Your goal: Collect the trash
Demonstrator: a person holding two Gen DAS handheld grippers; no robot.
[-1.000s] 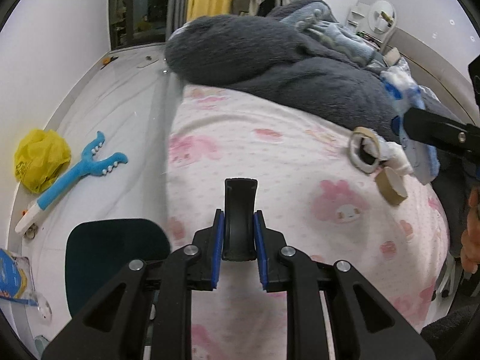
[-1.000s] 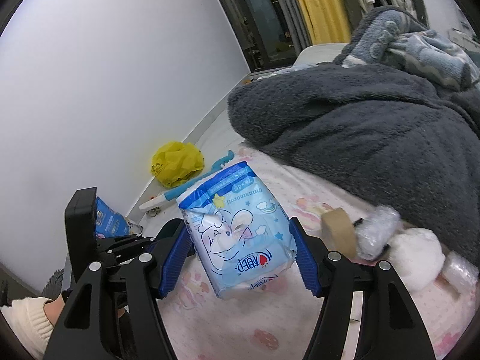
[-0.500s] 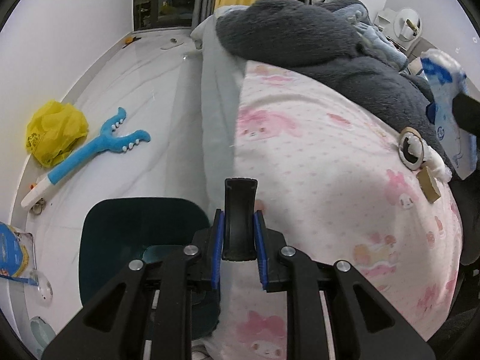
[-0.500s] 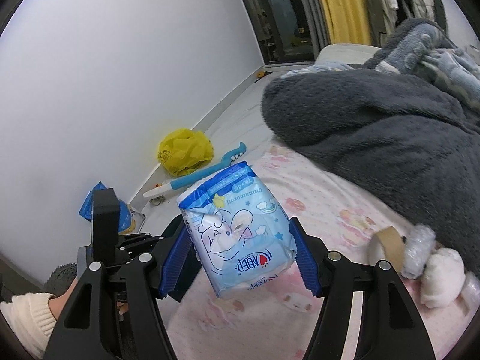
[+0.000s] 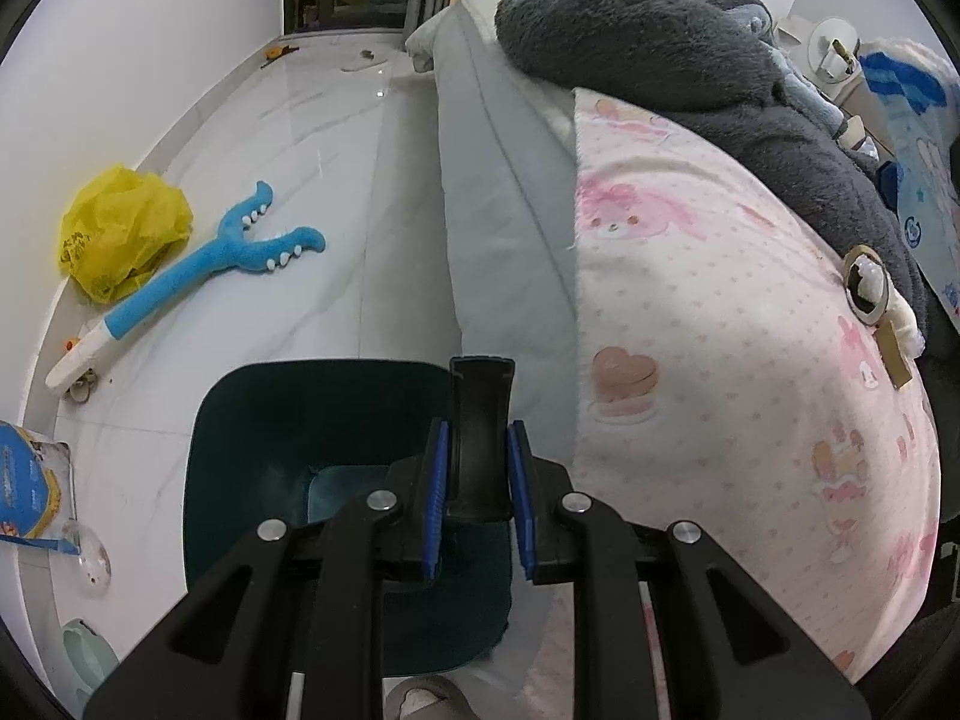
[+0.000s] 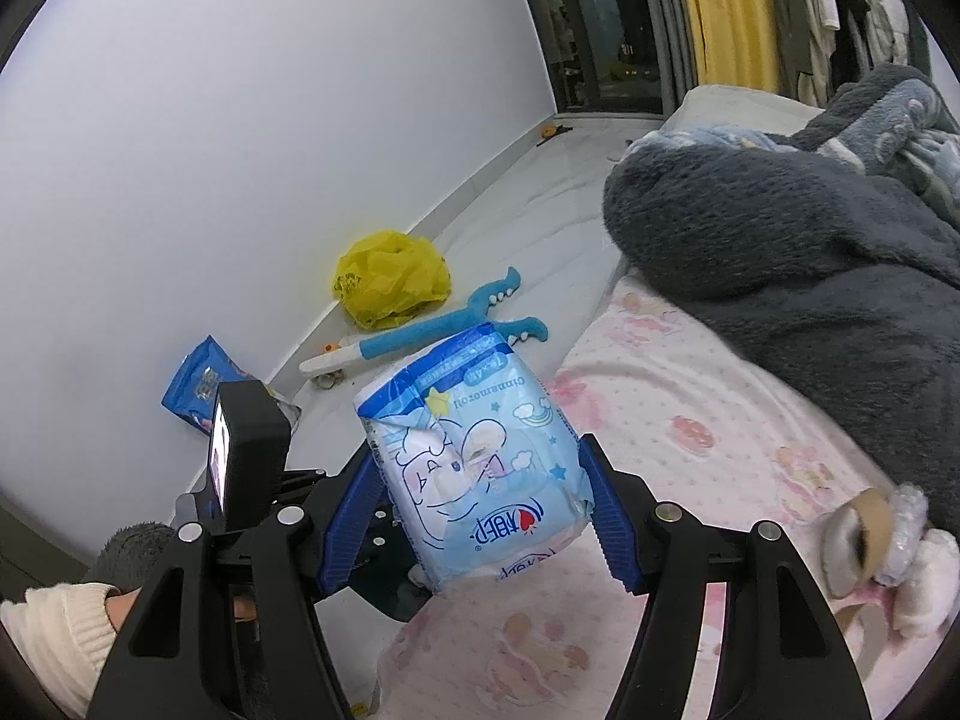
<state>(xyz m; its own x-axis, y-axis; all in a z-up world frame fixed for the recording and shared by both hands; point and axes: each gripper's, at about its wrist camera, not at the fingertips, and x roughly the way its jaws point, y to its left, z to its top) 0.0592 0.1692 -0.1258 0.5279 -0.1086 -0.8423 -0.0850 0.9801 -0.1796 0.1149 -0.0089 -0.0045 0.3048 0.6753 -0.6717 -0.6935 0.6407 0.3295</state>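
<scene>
My left gripper (image 5: pixel 478 468) is shut on the black handle (image 5: pixel 482 414) of a dark teal bin (image 5: pixel 264 420), which hangs over the floor beside the bed. My right gripper (image 6: pixel 480 474) is shut on a light blue tissue pack (image 6: pixel 480 468) and holds it above the pink sheet near the bed's edge; the pack also shows at the right edge of the left wrist view (image 5: pixel 918 138). Tape rolls and white wads (image 5: pixel 876 300) lie on the sheet; they also show in the right wrist view (image 6: pixel 882 546).
A grey fleece blanket (image 6: pixel 810 240) covers the far bed. On the white floor by the wall lie a yellow plastic bag (image 5: pixel 120 234), a blue toy grabber (image 5: pixel 198 276) and a blue snack packet (image 5: pixel 24 492). The left gripper body (image 6: pixel 240 456) is at the right wrist view's lower left.
The left gripper has carried the bin left, off the bed and over the floor. The right gripper has moved the tissue pack toward the bed's edge.
</scene>
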